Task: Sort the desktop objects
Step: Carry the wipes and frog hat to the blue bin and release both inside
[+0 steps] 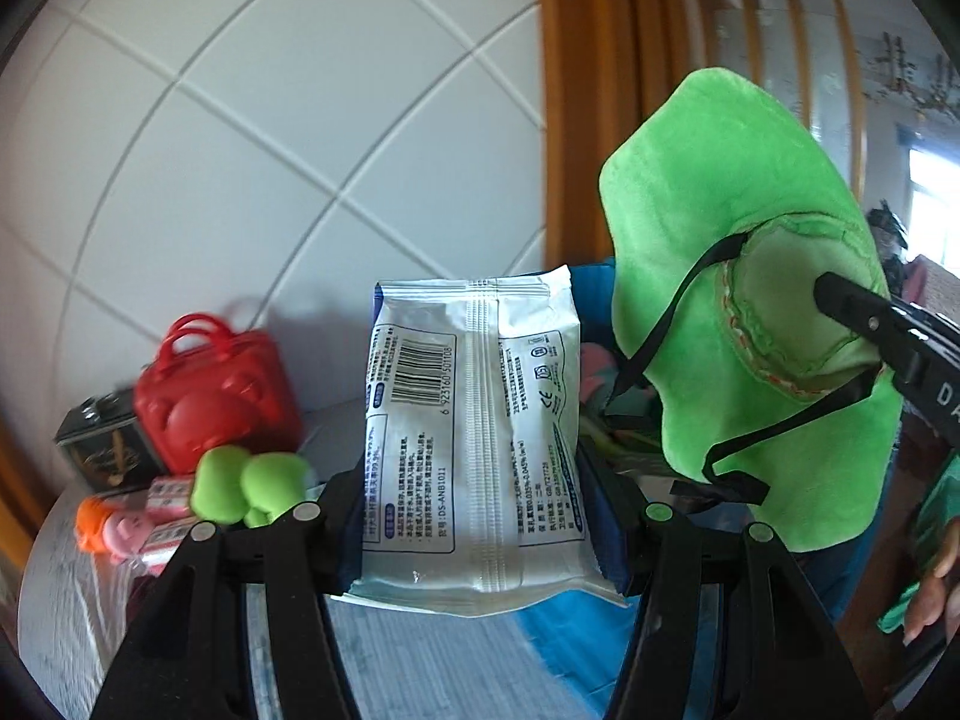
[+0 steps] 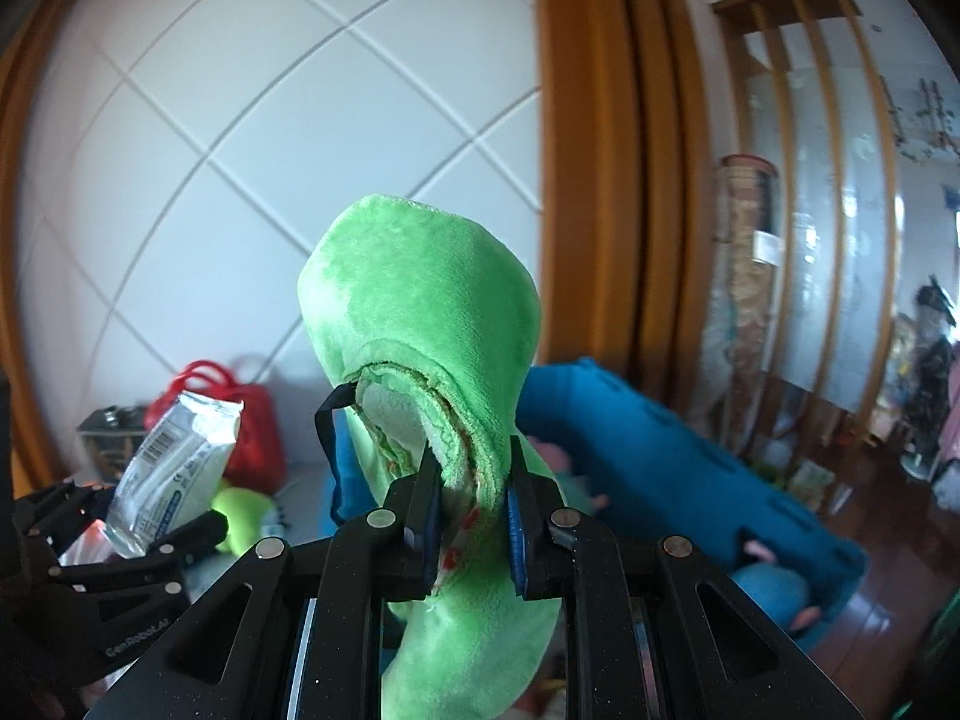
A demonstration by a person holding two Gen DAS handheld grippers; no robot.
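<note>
At the far left of the table (image 1: 78, 588), against the tiled wall, sit a dark tin (image 1: 102, 450), a red toy handbag (image 1: 216, 390), a small green soft toy (image 1: 246, 483) and a pink and orange toy (image 1: 120, 531). They lie close together; none has been picked up, and I judge them still to be sorted.

In the centre, the left gripper (image 1: 474, 510) is clenched on a packet of wipes (image 1: 474, 420). The packet stands upright between the jaws, barcode side toward the camera, lifted clear of the table. Holding it by its lower half leaves the top free, which would suit lowering it into a container.

To the right, the right gripper (image 2: 471, 504) is clamped on a green plush hat (image 2: 432, 330). It grips the folded rim at the opening, so the crown hangs loose above and below the jaws and the black strap (image 1: 660, 330) dangles. A pinch on the thick seam is probably the firmest hold on such soft fabric.

Behind and to the right stands a blue bin (image 2: 660, 456), already holding a few toys. Both held items hover near it, and it appears to be their destination.
</note>
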